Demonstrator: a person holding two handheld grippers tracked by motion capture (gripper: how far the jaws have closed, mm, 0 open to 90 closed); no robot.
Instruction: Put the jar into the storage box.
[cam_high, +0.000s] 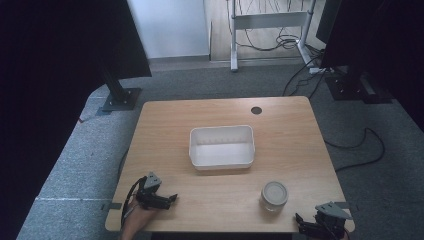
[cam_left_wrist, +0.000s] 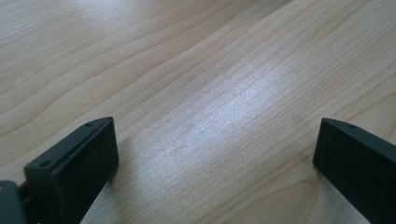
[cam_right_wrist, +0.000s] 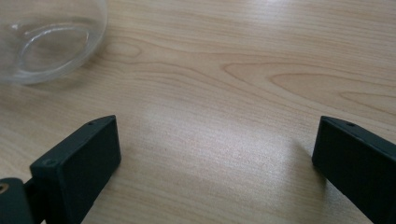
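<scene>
The left gripper (cam_high: 172, 198) lay low on the wooden table (cam_high: 290, 125) at about seven o'clock, its jaws pointing toward three o'clock and spread wide over bare wood. The person's hand (cam_high: 136, 222) held it from behind, partly cut off by the bottom edge. The right gripper (cam_high: 299, 220) rested at five o'clock on the table's near edge, jaws likewise spread with nothing between them, its body partly cut off. The glass jar (cam_high: 274, 195) stood upright just beside it, toward ten o'clock from that gripper, its contents hard to make out. A white plastic bin (cam_high: 221, 161) sat at the table's centre, apparently empty.
</scene>
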